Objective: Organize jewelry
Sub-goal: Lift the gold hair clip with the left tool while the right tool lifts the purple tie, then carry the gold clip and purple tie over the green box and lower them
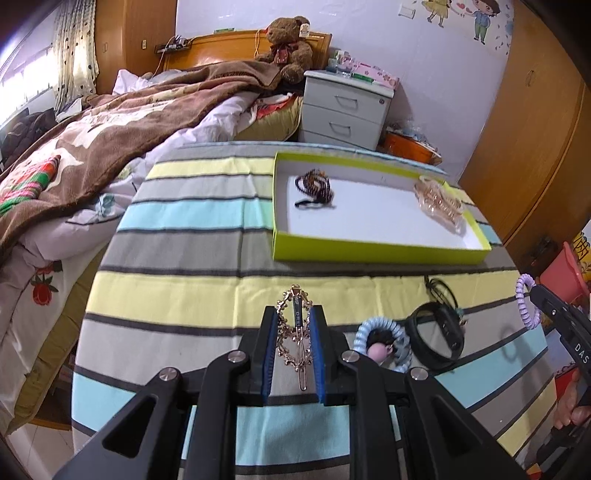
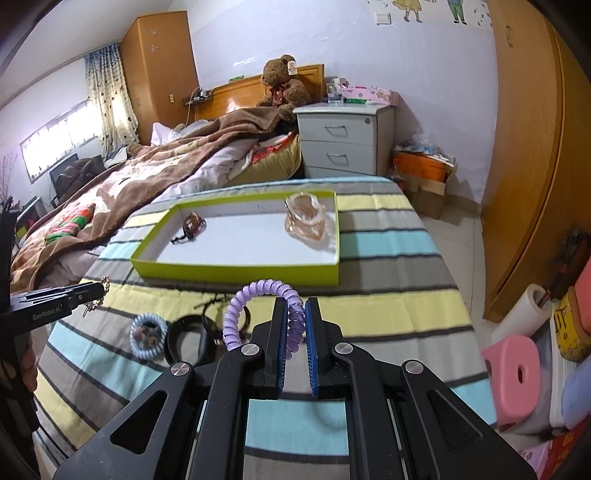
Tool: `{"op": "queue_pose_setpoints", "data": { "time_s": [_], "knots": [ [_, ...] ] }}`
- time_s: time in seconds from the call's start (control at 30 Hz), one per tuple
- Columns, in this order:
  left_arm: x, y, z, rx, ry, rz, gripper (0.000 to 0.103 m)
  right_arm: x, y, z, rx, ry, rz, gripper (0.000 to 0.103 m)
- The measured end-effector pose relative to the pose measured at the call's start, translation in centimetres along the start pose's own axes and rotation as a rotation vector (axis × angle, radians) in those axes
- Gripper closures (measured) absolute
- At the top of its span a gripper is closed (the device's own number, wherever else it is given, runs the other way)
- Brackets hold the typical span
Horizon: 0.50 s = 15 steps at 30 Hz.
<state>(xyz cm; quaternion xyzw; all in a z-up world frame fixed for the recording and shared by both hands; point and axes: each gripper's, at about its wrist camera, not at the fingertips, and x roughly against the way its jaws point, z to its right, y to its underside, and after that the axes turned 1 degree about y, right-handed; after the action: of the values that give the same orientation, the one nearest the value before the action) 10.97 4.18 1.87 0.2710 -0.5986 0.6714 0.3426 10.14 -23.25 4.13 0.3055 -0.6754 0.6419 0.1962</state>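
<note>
Jaws both pinching: left gripper (image 1: pixel 293 334) clamps gold hair clip (image 1: pixel 294 328) by its sides, right gripper (image 2: pixel 295 317) nips purple coil tie (image 2: pixel 258 299); both lifted clear of worktop, prob bound for green tray (image 1: pixel 369 253).

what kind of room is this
A bedroom, most likely a child's or family one: an unmade bed with a teddy bear at the headboard, a white bedside drawer unit, and cartoon wall stickers.

Left black two-finger gripper (image 1: pixel 294 325) pitched downward over the table, blue pads clamped on an ornate gold metal hair clip (image 1: pixel 294 334). Right black two-finger gripper (image 2: pixel 295 314) likewise angled down, pads pinching a lilac spiral plastic hair tie (image 2: pixel 258 301), raised clear of the cloth.
</note>
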Motion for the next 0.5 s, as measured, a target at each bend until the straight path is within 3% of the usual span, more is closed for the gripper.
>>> {"op": "queue_pose_setpoints", "data": {
  "time_s": [0.5],
  "knots": [
    [-0.1,-5.8,0.5,-0.020,0.045,0.071,0.085,-3.7,-6.8,-2.6,0.074,-0.030,0.024,0.093]
  ]
}}
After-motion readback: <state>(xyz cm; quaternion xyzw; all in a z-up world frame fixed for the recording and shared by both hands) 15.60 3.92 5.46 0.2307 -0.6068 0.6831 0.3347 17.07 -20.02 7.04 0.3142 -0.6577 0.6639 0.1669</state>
